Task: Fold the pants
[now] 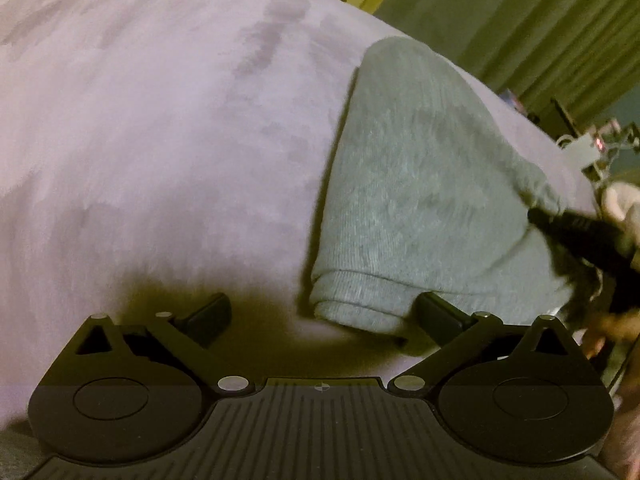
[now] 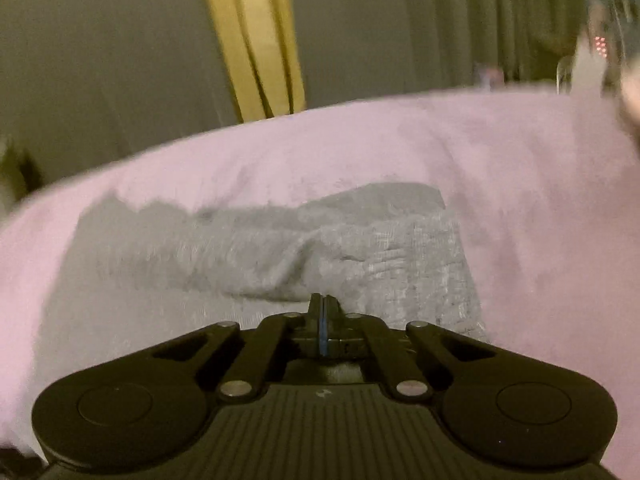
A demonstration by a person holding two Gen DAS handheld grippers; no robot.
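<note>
Grey knit pants (image 1: 420,184) lie on a pale pink sheet (image 1: 140,140); a yellow curtain (image 2: 256,36) hangs between grey-green ones (image 2: 100,60).

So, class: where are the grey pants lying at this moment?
The grey pants lie on the pink bedsheet, right of centre in the left wrist view, their cuffed end just ahead of the open left gripper; the right gripper meets their far edge.

Grey pants (image 2: 280,248) on pink sheet (image 2: 540,184)
</note>
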